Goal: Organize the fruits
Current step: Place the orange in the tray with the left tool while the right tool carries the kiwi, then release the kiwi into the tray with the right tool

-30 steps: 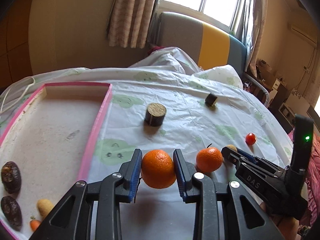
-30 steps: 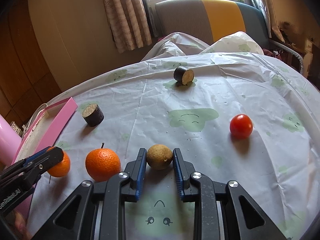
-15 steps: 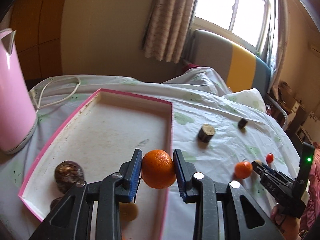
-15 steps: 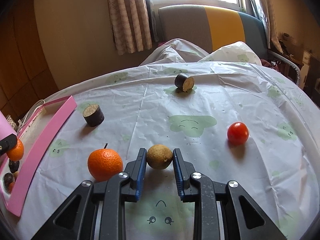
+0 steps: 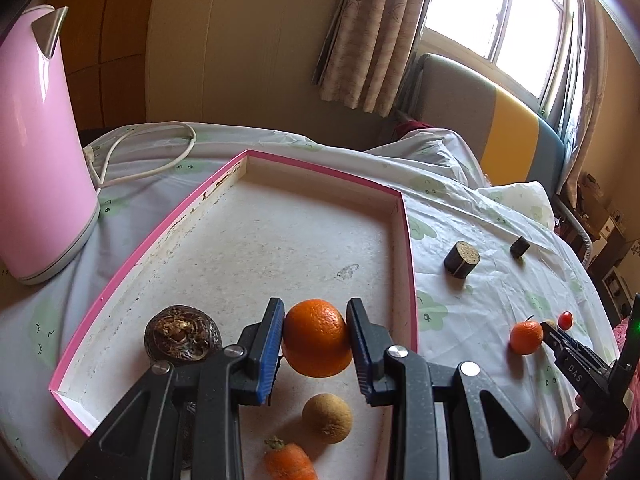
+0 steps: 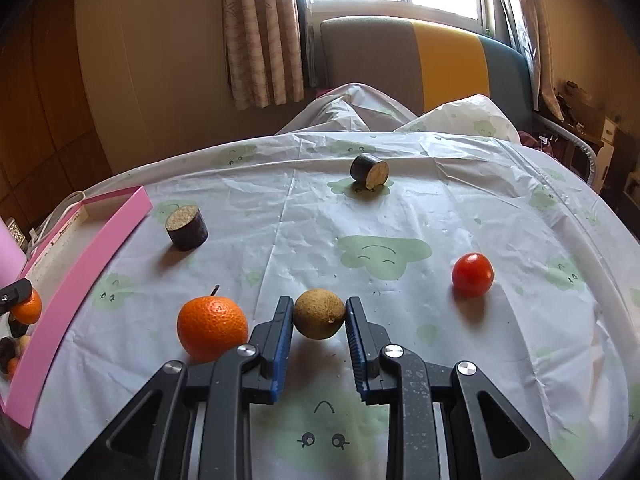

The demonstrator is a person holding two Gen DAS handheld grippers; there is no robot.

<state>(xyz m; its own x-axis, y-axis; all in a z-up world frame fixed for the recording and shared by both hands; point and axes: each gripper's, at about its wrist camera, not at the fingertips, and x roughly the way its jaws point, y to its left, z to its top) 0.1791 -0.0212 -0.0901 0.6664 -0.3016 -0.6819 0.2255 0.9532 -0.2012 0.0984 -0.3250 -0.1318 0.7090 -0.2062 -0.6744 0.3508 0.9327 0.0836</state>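
My left gripper (image 5: 316, 350) is shut on an orange (image 5: 317, 338) and holds it above the near end of the pink-rimmed tray (image 5: 409, 248). In the tray lie a dark brown round fruit (image 5: 182, 333), a small tan fruit (image 5: 327, 417) and a carrot (image 5: 290, 462). My right gripper (image 6: 319, 336) is shut on a small tan-brown fruit (image 6: 319, 313) just above the tablecloth. A mandarin (image 6: 212, 327) sits to its left and a red tomato (image 6: 472, 274) to its right.
Two dark cut cylinder pieces (image 6: 187, 222) (image 6: 369, 171) lie on the cloth farther back. A pink kettle (image 5: 38, 148) with a white cord (image 5: 144, 160) stands left of the tray. The tray's pink wall (image 6: 76, 276) shows at the left of the right wrist view.
My left gripper has carried the orange from the tablecloth leftward over the tray. My right gripper stays shut on the tan-brown fruit, almost unmoved.
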